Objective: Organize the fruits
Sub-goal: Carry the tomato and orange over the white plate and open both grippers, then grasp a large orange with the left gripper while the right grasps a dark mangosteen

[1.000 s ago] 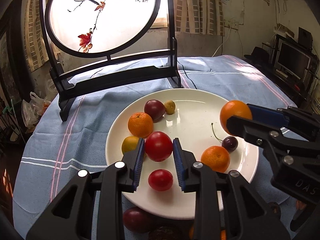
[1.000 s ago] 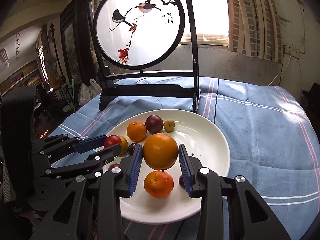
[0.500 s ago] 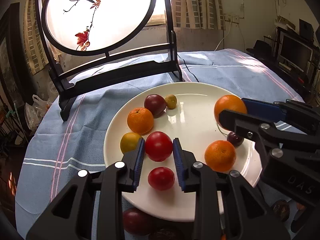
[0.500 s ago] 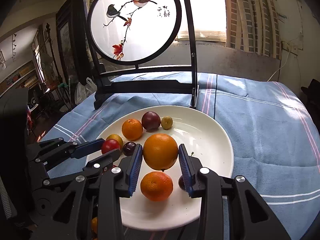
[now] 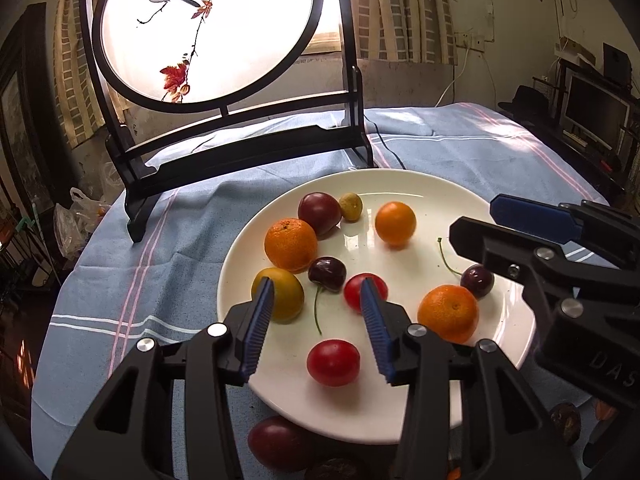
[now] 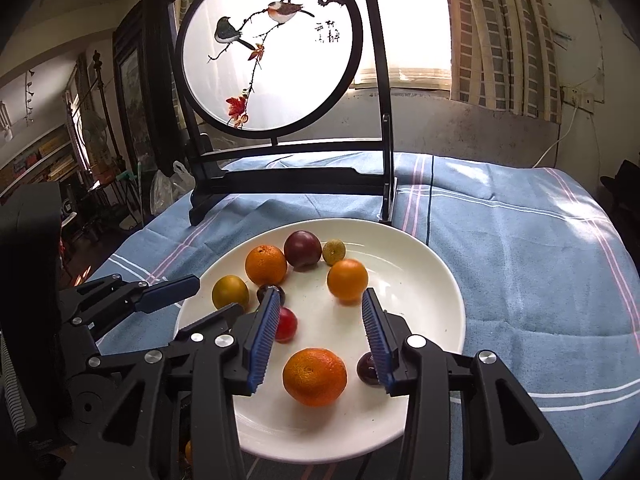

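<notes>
A white plate (image 5: 400, 412) (image 6: 432, 280) holds several fruits. My left gripper (image 5: 316, 312) is open and empty above the plate's near left; a red tomato (image 5: 365, 291) lies just beyond it and another red tomato (image 5: 333, 362) lies below between the fingers. My right gripper (image 6: 320, 322) is open and empty; a smooth orange (image 6: 347, 280) (image 5: 395, 224) lies on the plate beyond its tips. A tangerine (image 6: 314, 377) (image 5: 448, 313) lies below between its fingers. A dark cherry (image 5: 327, 273) sits beside a yellow fruit (image 5: 278, 293).
A black-framed round bird screen (image 5: 208, 28) (image 6: 272, 52) stands on the blue cloth behind the plate. A dark plum (image 5: 276, 442) and other fruits lie off the plate's near edge. Another tangerine (image 5: 291, 244), a dark plum (image 5: 319, 213) and a small green fruit (image 5: 351, 207) sit at the far side.
Both grippers opened. The left let go of the red tomato and the right let go of the smooth orange; both fruits now lie on the plate. Both grippers drew back.
</notes>
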`<state>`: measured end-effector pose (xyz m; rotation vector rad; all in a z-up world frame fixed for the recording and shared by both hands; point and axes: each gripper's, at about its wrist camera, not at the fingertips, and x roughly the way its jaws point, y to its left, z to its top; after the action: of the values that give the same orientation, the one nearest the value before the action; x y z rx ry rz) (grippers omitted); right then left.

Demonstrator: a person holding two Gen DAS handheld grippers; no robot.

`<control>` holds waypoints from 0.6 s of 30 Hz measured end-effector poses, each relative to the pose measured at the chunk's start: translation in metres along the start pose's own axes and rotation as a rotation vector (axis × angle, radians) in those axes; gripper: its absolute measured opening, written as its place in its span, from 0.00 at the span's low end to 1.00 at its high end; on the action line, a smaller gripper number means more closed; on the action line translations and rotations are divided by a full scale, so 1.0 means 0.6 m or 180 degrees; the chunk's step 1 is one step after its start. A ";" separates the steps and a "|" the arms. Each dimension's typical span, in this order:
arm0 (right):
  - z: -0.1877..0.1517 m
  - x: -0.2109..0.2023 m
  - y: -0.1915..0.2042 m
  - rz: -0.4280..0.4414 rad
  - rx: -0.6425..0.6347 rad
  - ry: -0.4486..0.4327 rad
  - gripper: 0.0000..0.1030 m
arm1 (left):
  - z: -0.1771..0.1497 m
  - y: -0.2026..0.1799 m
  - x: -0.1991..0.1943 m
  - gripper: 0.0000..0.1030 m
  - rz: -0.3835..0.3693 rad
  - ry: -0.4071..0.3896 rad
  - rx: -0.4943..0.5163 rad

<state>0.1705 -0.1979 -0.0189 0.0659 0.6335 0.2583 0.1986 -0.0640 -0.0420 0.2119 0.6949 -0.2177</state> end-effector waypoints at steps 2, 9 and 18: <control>0.002 -0.008 0.003 0.0045 0.0003 -0.0006 0.42 | 0.003 0.006 -0.006 0.43 -0.0008 -0.0023 -0.0027; 0.003 -0.086 0.015 0.0367 0.0028 -0.0073 0.56 | 0.013 0.038 -0.068 0.53 -0.0149 -0.0217 -0.0147; -0.127 -0.154 0.006 0.0074 -0.0652 0.0492 0.57 | -0.078 0.073 -0.135 0.60 -0.0060 -0.0080 0.0088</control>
<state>0.0528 -0.2199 -0.0266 -0.1449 0.7568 0.3519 0.1215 0.0008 -0.0190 0.2288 0.6694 -0.2478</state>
